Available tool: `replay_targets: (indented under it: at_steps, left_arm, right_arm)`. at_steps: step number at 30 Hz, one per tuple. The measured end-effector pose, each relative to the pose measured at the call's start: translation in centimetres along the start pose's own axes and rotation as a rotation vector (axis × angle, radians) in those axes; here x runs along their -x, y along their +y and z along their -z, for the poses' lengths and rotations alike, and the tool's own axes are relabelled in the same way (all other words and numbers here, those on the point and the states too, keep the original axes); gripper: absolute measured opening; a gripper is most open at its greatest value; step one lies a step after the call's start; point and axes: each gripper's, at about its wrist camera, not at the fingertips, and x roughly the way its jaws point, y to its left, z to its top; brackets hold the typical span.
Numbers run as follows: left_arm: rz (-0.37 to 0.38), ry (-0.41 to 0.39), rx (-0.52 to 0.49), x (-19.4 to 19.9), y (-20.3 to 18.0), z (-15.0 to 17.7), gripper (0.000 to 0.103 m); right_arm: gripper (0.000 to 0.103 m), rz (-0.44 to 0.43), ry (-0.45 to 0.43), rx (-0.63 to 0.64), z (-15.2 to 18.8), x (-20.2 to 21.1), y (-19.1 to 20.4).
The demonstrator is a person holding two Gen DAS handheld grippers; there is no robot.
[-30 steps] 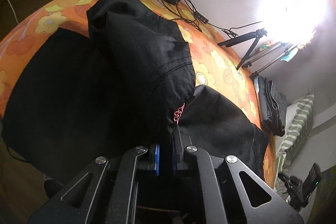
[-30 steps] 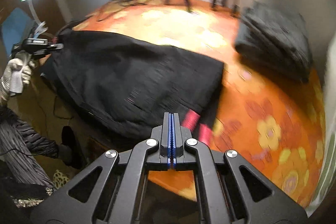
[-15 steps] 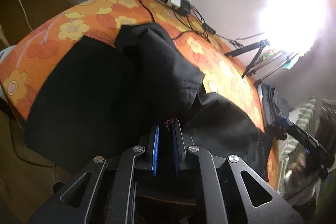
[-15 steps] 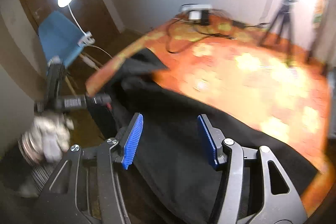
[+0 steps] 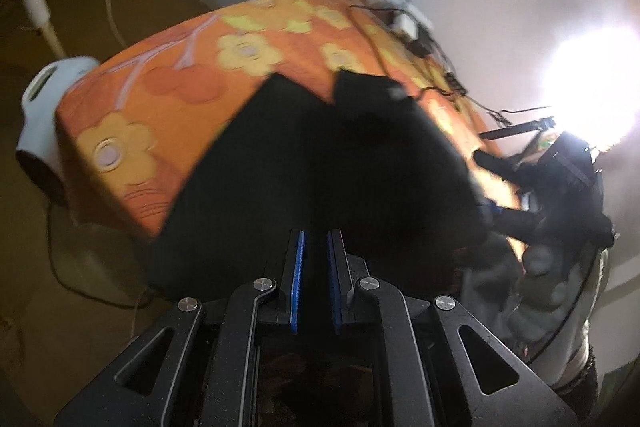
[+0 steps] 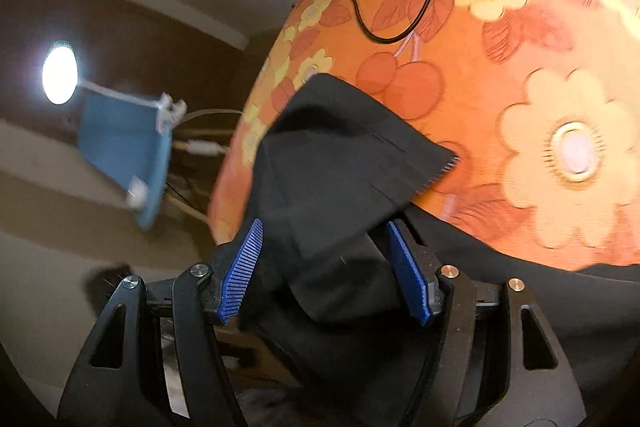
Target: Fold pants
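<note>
Left wrist: left gripper (image 5: 316, 279) nipped narrow on black pants (image 5: 320, 163) draped over bed (image 5: 168, 95) edge. Right wrist: right gripper (image 6: 326, 273) jaws wide, just opening, pants (image 6: 340, 179) fold between pads, unpressed, near bed (image 6: 520, 87) corner.

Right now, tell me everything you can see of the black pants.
The black pants are dark, matte woven cloth with faint stitch lines, lying spread over the orange flowered tablecloth and hanging off its near edge. One flap is folded over, its corner showing a pinked, zigzag cut edge. The left claw is nearly closed on a bit of the fabric. The right claw has just been opening; a bunched fold sits between its blue pads, which do not press it.
</note>
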Motion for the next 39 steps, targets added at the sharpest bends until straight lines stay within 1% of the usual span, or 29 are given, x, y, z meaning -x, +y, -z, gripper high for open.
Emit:
replay_targets:
  at_steps: [3,4,5,7,9,10,12,16,18,20,21,22,23,25,27,28,29,30,31,32,33,34,37,39]
  left_arm:
    - [-0.02,0.022,0.011,-0.6,0.8,0.1,0.01]
    - [-0.022,0.026,0.009,-0.7,0.9,0.1,0.01]
    - [-0.022,0.029,0.006,-0.7,1.0,0.1,0.01]
    - [-0.025,0.037,0.005,-0.9,0.9,0.4,0.01]
    - [-0.028,0.05,0.009,-1.3,1.1,0.4,0.01]
    - [-0.026,0.057,0.022,-1.5,1.5,0.5,0.01]
    - [-0.01,0.057,0.04,-1.6,1.9,0.4,0.01]
    - [-0.009,0.054,0.054,-1.3,2.5,0.1,0.01]
    - [-0.013,0.045,0.071,-1.1,2.9,-0.1,0.01]
    - [-0.008,0.021,0.088,-0.2,3.5,-0.6,0.01]
    - [-0.006,-0.007,0.104,0.6,3.9,-1.0,0.01]
    - [-0.004,-0.027,0.116,1.3,4.3,-1.3,0.01]
    - [0.005,-0.058,0.138,2.4,4.9,-1.8,0.01]
    - [0.027,-0.121,0.193,4.5,6.5,-2.9,0.01]
    - [0.033,-0.172,0.228,6.0,7.6,-3.7,0.01]
    - [0.036,-0.199,0.246,6.8,8.1,-4.2,0.01]
    - [0.039,-0.231,0.262,7.8,8.7,-4.5,0.01]
    - [0.041,-0.255,0.276,8.5,9.2,-4.8,0.01]
    - [0.044,-0.274,0.286,9.1,9.6,-5.0,0.01]
    - [0.046,-0.295,0.296,9.8,10.2,-5.1,0.01]
    - [0.046,-0.305,0.302,10.2,10.5,-5.1,0.01]
    - [0.046,-0.314,0.309,10.6,10.8,-5.1,0.01]
    - [0.053,-0.321,0.322,10.8,11.4,-5.2,0.01]
    - [0.06,-0.308,0.305,10.5,11.0,-5.2,0.01]
  right_arm:
    - [0.067,-0.018,-0.001,-0.018,-0.7,-1.1,0.6]
    - [0.065,-0.016,0.0,-0.022,-0.9,-1.7,1.0]
    - [0.059,-0.012,-0.003,-0.022,-1.0,-1.7,1.3]
    - [0.025,0.02,-0.016,0.008,-1.0,-2.3,2.4]
    - [0.013,0.049,-0.03,0.056,-1.0,-2.2,3.4]
    - [0.01,0.063,-0.047,0.088,-0.8,-1.8,4.1]
    - [0.008,0.09,-0.094,0.146,-0.7,-0.7,5.4]
    - [0.007,0.206,-0.233,0.377,0.2,3.0,10.4]
    - [0.007,0.238,-0.267,0.47,0.5,4.6,12.4]
    - [0.007,0.265,-0.291,0.589,1.5,5.9,14.8]
    - [0.007,0.27,-0.289,0.641,1.9,6.1,16.0]
    - [0.007,0.26,-0.267,0.685,2.4,5.9,17.1]
    - [0.007,0.245,-0.237,0.713,2.8,5.2,17.9]
    - [0.007,0.242,-0.18,0.748,3.7,2.9,18.8]
    - [0.007,0.226,-0.115,0.773,5.1,0.4,19.1]
    - [0.01,0.194,-0.054,0.766,5.9,-1.6,18.9]
    - [0.01,0.177,-0.016,0.759,6.5,-2.7,18.6]
    - [0.016,0.155,0.034,0.75,7.4,-4.1,18.3]
    - [0.033,0.128,0.082,0.742,8.1,-5.3,18.1]
    - [0.042,0.107,0.107,0.737,8.8,-5.9,17.9]
    - [0.057,0.073,0.128,0.726,9.6,-6.3,17.6]
    - [0.064,0.03,0.143,0.713,10.1,-6.5,17.5]
    - [0.066,-0.082,0.185,0.665,11.0,-5.8,17.3]
    - [0.066,-0.125,0.195,0.636,11.1,-4.5,16.9]
